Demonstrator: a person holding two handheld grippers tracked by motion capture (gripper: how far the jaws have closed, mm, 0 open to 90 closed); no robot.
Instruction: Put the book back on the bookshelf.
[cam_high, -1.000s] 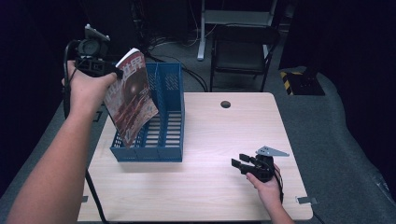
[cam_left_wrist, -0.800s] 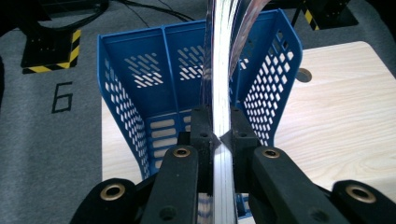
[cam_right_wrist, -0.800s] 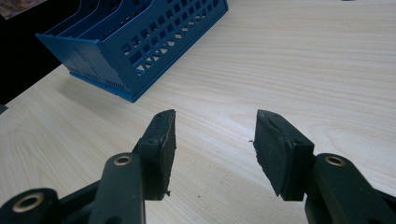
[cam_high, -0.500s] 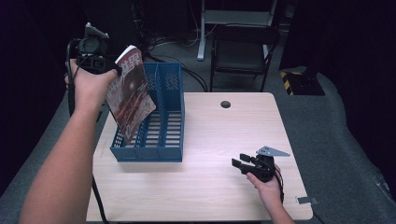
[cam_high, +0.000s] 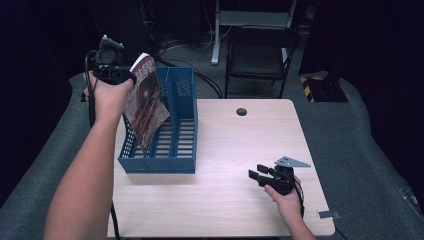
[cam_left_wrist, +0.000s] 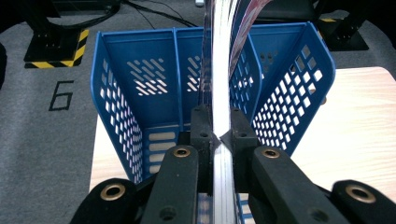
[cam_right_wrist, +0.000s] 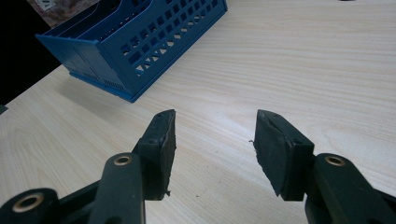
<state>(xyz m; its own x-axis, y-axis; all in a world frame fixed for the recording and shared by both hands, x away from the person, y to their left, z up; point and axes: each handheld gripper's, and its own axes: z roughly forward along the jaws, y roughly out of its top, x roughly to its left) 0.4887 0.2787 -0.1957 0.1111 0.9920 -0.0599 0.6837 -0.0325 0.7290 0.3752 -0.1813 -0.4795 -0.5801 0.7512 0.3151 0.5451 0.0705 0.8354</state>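
Black tongs (cam_right_wrist: 212, 140), brass-coloured rivets, grey three-cornered plate (cam_high: 291, 162), bare forearms, black trailing cable

Left gripper (cam_high: 131, 79) holding a magazine (cam_high: 146, 103), tilted, over the blue file box (cam_high: 181, 127). Right gripper (cam_high: 256, 172) low on the table (cam_high: 240, 145), well apart.
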